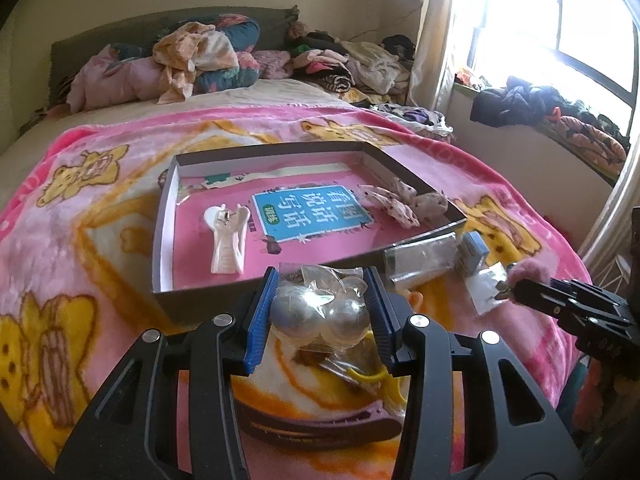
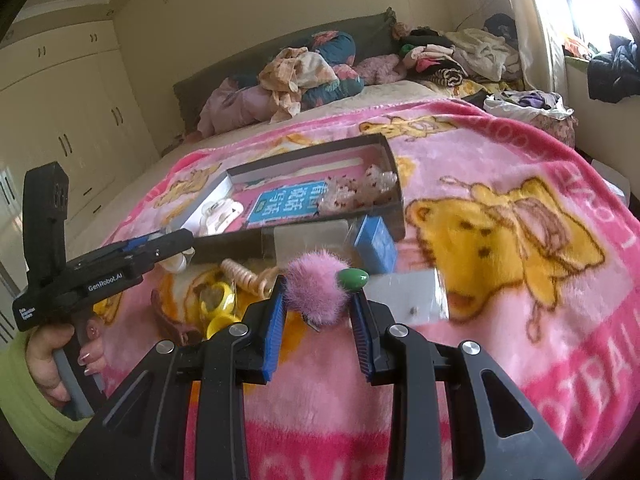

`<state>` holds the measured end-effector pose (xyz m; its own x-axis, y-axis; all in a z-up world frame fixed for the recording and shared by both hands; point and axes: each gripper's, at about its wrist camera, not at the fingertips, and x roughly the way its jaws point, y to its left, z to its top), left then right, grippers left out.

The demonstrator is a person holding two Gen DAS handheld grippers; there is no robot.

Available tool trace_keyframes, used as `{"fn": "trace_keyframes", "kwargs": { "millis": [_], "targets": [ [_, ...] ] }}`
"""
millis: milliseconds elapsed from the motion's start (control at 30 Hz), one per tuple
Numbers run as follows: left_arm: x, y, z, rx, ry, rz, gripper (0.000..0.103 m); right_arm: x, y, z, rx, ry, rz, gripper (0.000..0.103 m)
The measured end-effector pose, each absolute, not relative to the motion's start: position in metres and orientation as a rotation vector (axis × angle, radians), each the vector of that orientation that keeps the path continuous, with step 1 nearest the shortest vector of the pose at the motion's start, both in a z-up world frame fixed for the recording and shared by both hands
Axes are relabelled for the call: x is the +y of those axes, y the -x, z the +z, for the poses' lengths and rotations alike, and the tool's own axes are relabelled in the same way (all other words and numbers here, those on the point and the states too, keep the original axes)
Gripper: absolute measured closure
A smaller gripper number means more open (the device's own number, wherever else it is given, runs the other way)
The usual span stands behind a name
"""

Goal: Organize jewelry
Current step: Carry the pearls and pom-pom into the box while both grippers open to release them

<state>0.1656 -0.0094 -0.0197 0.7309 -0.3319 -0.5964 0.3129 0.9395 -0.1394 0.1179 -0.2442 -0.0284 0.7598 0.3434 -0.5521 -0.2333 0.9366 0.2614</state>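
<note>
Left wrist view: mounted just behind the left gripper (image 1: 320, 304), facing forward and downward over the pink blanket (image 1: 100, 240) toward the shallow box (image 1: 168, 200), close by, and further toward the headboard and the window (image 1: 560, 20) at the right. Right wrist view: mounted behind the right gripper (image 2: 318, 308), likewise tilted down, placed further right, facing the same box (image 2: 394, 168) obliquely from its near right corner, with wardrobes (image 2: 60, 120) at the left. Shared: box, blanket, pile of bedding (image 1: 180, 60), window. Each gripper visible in the other view.
</note>
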Motion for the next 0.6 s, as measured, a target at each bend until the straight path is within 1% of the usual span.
{"fn": "trace_keyframes", "kwargs": {
  "millis": [600],
  "targets": [
    [-0.013, -0.201, -0.008, 0.648, 0.06, -0.348, 0.068, -0.244, -0.163, -0.005, 0.598, -0.13, 0.294, 0.074]
  ]
}}
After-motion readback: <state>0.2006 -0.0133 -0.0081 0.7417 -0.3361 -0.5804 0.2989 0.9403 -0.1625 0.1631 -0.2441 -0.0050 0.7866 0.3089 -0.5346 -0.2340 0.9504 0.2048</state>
